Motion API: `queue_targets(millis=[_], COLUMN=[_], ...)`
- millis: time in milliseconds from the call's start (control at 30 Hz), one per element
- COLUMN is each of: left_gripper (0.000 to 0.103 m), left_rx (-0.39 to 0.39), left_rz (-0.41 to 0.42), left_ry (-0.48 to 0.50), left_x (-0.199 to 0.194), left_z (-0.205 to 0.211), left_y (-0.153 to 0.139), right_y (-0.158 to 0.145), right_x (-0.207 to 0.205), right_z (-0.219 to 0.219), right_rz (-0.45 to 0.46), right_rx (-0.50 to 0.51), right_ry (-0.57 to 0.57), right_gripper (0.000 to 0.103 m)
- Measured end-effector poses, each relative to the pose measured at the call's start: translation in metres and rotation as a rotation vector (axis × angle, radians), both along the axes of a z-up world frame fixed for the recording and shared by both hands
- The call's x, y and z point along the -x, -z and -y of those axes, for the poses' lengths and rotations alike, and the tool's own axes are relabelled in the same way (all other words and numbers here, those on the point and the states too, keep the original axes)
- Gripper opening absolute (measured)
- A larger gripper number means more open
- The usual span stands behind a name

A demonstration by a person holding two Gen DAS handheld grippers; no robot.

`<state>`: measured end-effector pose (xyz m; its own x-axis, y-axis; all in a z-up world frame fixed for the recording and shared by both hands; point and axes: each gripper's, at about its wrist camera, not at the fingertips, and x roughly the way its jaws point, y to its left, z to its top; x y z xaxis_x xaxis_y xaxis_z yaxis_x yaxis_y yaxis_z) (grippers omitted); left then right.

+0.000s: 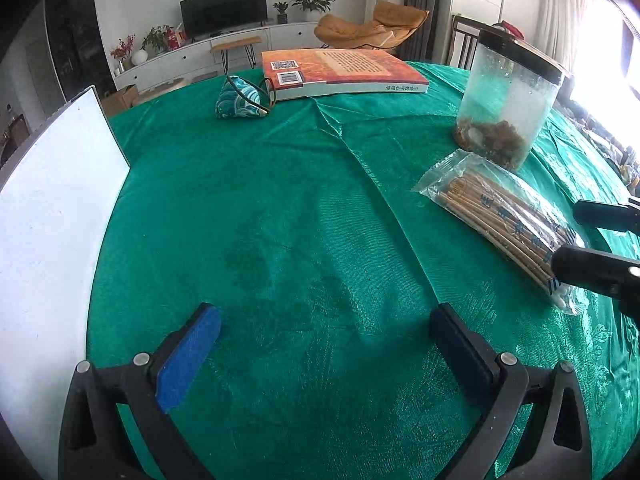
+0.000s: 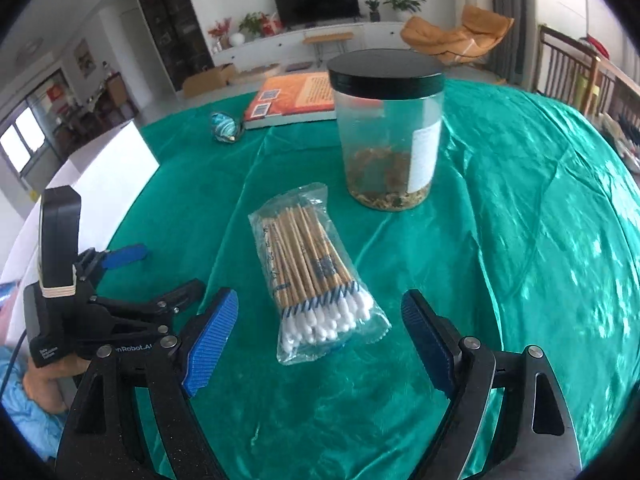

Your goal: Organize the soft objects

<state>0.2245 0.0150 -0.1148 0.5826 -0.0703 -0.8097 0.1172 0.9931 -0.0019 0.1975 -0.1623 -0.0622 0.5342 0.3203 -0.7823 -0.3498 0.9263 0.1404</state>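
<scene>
Swab packet (image 2: 316,280) lies flat on the green cloth (image 2: 520,240), cotton tips toward the right gripper (image 2: 320,340), sticks pointing at the jar (image 2: 388,136). Both grippers gape empty; left gripper (image 1: 324,344) view alone shows the pouch's (image 1: 240,98) loop.

Green tablecloth (image 2: 520,240); orange book (image 1: 340,70); teal wave-patterned pouch (image 1: 239,99); black-lidded jar (image 2: 390,136).

the counter (image 1: 280,208) lies bare through its middle and near edge. a jar (image 2: 388,136) and book (image 1: 340,70) block the far side; a white board (image 1: 52,208) lines the left edge.
</scene>
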Motion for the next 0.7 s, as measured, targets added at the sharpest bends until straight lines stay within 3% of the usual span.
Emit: queue_targets(millis=[133, 200, 233, 267, 300, 500, 600, 700], left_gripper=[0.103, 0.103, 0.103, 0.103, 0.103, 0.103, 0.103, 0.103], left_rx=[0.010, 0.000, 0.001, 0.001, 0.001, -0.002, -0.001, -0.001], left_rz=[0.000, 0.000, -0.001, -0.001, -0.001, -0.001, -0.001, -0.001], left_ry=[-0.021, -0.020, -0.019, -0.019, -0.019, -0.019, -0.019, -0.019], left_x=[0.000, 0.000, 0.000, 0.000, 0.000, 0.001, 0.001, 0.001], left_z=[-0.004, -0.002, -0.002, -0.002, -0.002, -0.002, -0.002, -0.002], left_y=[-0.001, -0.001, -0.001, -0.001, -0.001, -0.001, -0.001, -0.001], right_y=[0.024, 0.027, 0.027, 0.028, 0.031, 0.030, 0.029, 0.028], right_x=[-0.029, -0.035, -0.034, -0.033, -0.030, 0.020, 0.030, 0.018], right_z=[-0.046, -0.048, -0.045, -0.039, -0.034, 0.013, 0.052, 0.099], right_rz=[-0.039, -0.065, -0.069, -0.076, -0.095, -0.055, -0.008, 0.009], right_rx=[0.180, 0.145, 0.128, 0.116, 0.109, 0.093, 0.089, -0.025], right_ry=[-0.127, -0.118, -0.093, -0.064, -0.042, 0.127, 0.320, 0.493], right_gripper=[0.086, 0.081, 0.078, 0.056, 0.049, 0.045, 0.045, 0.045])
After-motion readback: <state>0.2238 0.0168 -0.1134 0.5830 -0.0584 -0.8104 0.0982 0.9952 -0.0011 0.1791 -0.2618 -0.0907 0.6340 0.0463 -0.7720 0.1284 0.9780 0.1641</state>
